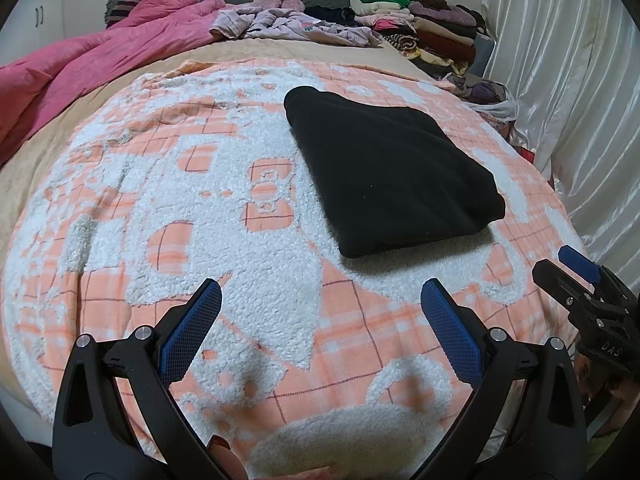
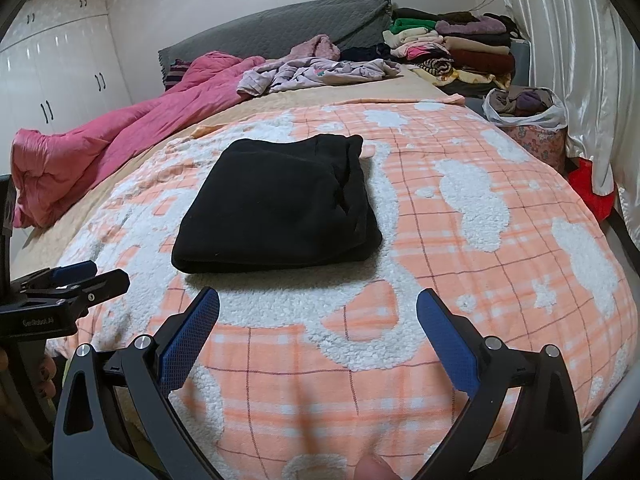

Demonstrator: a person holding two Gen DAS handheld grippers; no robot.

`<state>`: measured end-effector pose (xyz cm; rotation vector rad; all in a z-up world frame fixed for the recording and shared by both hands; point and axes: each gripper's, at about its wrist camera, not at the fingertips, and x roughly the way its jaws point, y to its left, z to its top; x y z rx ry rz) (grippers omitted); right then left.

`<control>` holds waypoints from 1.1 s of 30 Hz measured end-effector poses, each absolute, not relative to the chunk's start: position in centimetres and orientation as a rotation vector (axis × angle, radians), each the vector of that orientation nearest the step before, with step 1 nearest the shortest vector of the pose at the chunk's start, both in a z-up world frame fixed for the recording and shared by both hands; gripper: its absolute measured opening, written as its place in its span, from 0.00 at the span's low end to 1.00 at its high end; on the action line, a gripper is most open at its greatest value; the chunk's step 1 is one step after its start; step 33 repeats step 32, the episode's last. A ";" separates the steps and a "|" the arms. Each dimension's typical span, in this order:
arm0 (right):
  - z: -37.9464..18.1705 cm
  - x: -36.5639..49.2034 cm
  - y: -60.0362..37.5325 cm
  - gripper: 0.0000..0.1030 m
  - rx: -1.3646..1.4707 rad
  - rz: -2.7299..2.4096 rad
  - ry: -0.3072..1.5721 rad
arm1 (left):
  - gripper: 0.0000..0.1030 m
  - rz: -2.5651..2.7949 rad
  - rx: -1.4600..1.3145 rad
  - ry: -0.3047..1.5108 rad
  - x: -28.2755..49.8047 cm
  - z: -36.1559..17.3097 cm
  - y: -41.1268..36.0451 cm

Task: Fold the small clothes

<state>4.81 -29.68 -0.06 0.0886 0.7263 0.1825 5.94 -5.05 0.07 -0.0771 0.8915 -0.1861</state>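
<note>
Your left claw (image 1: pixel 321 294) fills the bottom of the left wrist view, its two blue-padded fingers (image 1: pixel 192 330) spread wide and released, grasping nothing. Beyond it, right of centre in the frame, a folded black garment (image 1: pixel 390 172) lies flat on an orange and white fleece blanket (image 1: pixel 160 208) covering the bed. Your right claw (image 1: pixel 576 276) shows at the right edge, apart from the garment. A pink quilt (image 1: pixel 92 64) is bunched at upper left, and stacked folded clothes (image 1: pixel 424 26) sit at upper right.

From the right wrist view, your right claw (image 2: pixel 318 300) also stands released at the bottom of the frame, empty. The black garment (image 2: pixel 276 208) rests just left of centre on the blanket (image 2: pixel 480 240). Your left claw (image 2: pixel 80 276) enters at the left edge, short of the garment. A bag of clothes (image 2: pixel 528 114) sits at upper right, beside a white curtain (image 2: pixel 568 40).
</note>
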 end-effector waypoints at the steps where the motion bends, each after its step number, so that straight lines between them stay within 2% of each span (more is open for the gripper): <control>1: -0.1 4.8 -29.7 0.96 0.086 0.181 0.727 | 0.91 -0.183 -0.073 0.892 5.9 0.1 -5.1; 11: -0.4 4.9 -30.5 0.96 0.098 0.131 0.735 | 0.91 -0.171 -0.073 0.906 6.1 -0.2 -4.3; 17: -1.0 4.3 -36.1 0.96 0.204 -0.074 0.737 | 0.91 -0.092 -0.082 0.918 7.1 -0.7 -1.6; 21: -1.7 1.4 -44.3 0.95 0.262 -0.348 0.725 | 0.91 0.005 -0.170 0.909 8.9 -0.7 3.9; 26: -3.5 -5.3 -57.8 0.96 0.331 -0.809 0.706 | 0.91 0.267 -0.251 0.900 12.8 -1.1 16.5; 31: -7.4 -13.0 -70.4 0.96 0.470 -1.193 0.756 | 0.91 0.596 -0.305 0.906 15.4 -2.4 32.3; 33: -8.3 -13.6 -71.9 0.96 0.498 -1.223 0.785 | 0.91 0.632 -0.301 0.911 15.8 -2.6 34.2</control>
